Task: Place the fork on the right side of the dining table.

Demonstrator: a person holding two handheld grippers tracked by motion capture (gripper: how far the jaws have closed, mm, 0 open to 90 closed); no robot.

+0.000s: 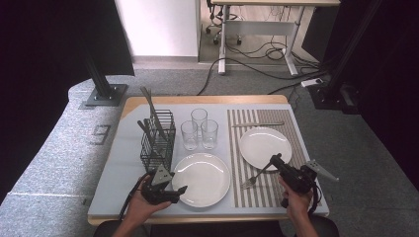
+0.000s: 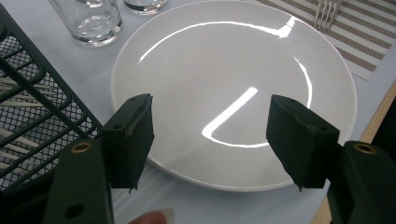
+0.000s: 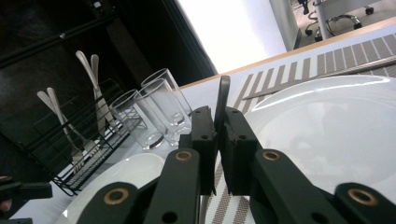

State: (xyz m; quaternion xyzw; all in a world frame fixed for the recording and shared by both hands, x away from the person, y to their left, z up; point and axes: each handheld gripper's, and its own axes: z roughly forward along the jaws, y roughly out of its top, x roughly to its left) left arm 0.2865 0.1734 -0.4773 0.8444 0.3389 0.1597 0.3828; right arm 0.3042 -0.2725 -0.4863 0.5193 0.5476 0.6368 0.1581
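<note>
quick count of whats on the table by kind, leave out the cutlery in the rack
plates: 2, one on the bare table, one on the striped mat
glasses: 3
forks: 1, the fork held in the right gripper
knives: 1, the knife at the mat's far end
wire racks: 1
striped mats: 1
total: 9
</note>
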